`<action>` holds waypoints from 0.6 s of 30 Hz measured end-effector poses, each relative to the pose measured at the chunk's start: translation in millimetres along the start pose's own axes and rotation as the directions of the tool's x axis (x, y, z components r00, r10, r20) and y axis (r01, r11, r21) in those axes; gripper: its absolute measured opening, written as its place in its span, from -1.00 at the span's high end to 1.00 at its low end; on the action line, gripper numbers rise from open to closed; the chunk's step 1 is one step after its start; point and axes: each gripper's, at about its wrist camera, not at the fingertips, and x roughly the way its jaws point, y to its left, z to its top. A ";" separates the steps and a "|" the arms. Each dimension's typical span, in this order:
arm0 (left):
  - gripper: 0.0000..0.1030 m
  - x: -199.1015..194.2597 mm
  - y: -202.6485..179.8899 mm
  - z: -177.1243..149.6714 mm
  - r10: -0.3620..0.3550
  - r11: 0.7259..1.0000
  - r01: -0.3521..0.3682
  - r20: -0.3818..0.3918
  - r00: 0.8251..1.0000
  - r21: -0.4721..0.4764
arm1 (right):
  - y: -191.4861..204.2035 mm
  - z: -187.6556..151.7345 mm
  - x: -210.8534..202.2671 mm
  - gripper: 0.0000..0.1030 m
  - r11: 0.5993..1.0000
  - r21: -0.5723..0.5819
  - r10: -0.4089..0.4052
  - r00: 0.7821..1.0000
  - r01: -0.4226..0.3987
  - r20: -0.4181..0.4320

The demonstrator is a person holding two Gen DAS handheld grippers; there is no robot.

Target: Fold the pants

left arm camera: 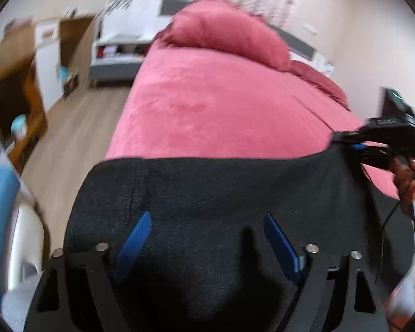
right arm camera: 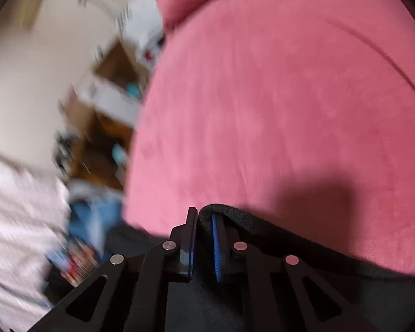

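Black fabric of the pants [left arm camera: 207, 193] filled the lower half of the left wrist view, spread between the two blue pads of the left gripper [left arm camera: 204, 221], whose jaws stood wide apart with the cloth lying across the gap rather than pinched. From that view I cannot tell whether the fingers touched the cloth or only hovered over it. The top edge of the pants ran level across the near end of the bed [left arm camera: 221, 105], which was covered in a pink-red spread with a matching pillow [left arm camera: 229, 36] at its far end.

At the right edge of the same view, the right gripper [left arm camera: 345, 141] met the upper corner of the pants, a hand [left arm camera: 409, 177] behind it on the handle. Seen from the right wrist, the right gripper [right arm camera: 204, 246] had its jaws drawn narrow, pinching a rolled hem of the pants [right arm camera: 262, 227] between the blue pads. Beyond it lay the pink bed [right arm camera: 276, 96]. Wooden flooring [left arm camera: 77, 138] and blurred furniture stood to the left of the bed.
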 end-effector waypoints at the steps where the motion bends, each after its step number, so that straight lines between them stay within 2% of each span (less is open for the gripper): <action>1: -0.42 5.0 -1.1 0.5 0.031 0.999 -0.031 -0.007 1.000 0.009 | -5.9 1.2 -4.8 0.84 0.999 0.027 0.017 0.999 -0.018 0.032; 5: -0.42 17.4 -19.5 -6.6 0.149 0.980 -0.149 0.014 0.989 0.135 | -24.4 3.3 7.7 0.83 0.997 0.054 -0.056 0.997 0.052 0.060; 6: -0.42 20.2 -21.6 -9.7 0.169 0.972 -0.170 0.019 0.985 0.163 | -29.5 3.4 17.1 0.84 0.992 0.060 -0.113 0.991 0.108 0.071; 8: -0.43 23.7 -23.3 -15.5 0.185 0.960 -0.189 0.036 0.982 0.209 | -40.5 6.2 22.1 0.86 0.970 0.070 -0.241 0.958 0.232 0.154; 9: -0.43 23.2 -22.1 -15.8 0.180 0.960 -0.184 0.039 0.983 0.210 | -49.5 10.2 19.4 0.86 0.966 0.094 -0.256 0.950 0.242 0.181; 10: -0.43 21.9 -20.1 -14.2 0.170 0.964 -0.173 0.034 0.985 0.200 | -56.3 13.2 12.6 0.83 0.966 0.125 -0.248 0.948 0.227 0.200; 12: -0.43 19.4 -15.6 -13.2 0.150 0.972 -0.153 0.034 0.988 0.178 | -52.1 12.4 -7.1 0.57 0.957 0.126 -0.284 0.928 0.260 0.241; 15: -0.43 13.8 -19.8 -12.7 0.166 0.972 -0.172 0.049 0.985 0.162 | -26.9 -8.1 -50.2 0.52 0.953 -0.022 -0.279 0.906 0.302 0.319; 17: -0.44 5.1 -26.3 -10.9 0.172 0.975 -0.179 0.063 0.983 0.132 | -11.2 -35.8 -70.9 0.52 0.946 -0.109 -0.249 0.900 0.305 0.357; 18: -0.46 -2.3 -30.8 -8.9 0.166 0.979 -0.175 0.083 0.983 0.104 | -6.9 -47.0 -76.1 0.52 0.947 -0.136 -0.227 0.905 0.292 0.361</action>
